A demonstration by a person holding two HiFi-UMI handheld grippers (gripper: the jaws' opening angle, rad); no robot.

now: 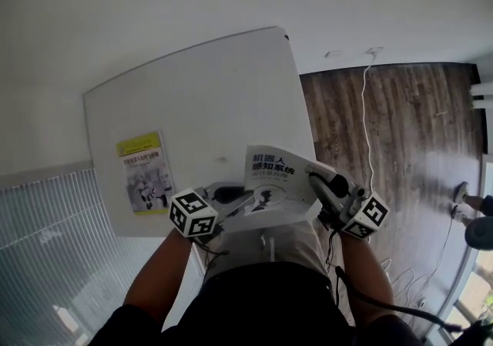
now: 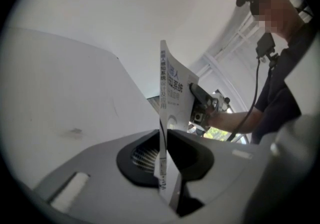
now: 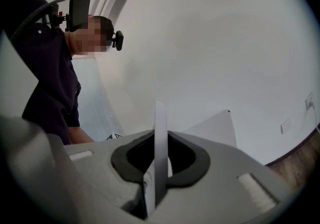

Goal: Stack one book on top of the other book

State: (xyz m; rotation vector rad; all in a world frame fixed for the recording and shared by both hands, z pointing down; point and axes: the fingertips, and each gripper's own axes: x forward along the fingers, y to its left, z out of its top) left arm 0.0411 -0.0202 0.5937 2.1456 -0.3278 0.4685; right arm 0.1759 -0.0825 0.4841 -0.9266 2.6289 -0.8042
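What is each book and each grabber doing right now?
white book, held at both side edges, near the table's front edge
yellow book, lying flat on the table, cover up, untouched
left gripper, shut on the white book
right gripper, shut on the white book

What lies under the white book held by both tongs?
Only the table near its edge; the white book covers that part. The yellow book lies apart, to the left.

A white table (image 1: 208,90) stands beside a dark wood floor (image 1: 408,152) where what looks like a white cable (image 1: 366,121) trails.
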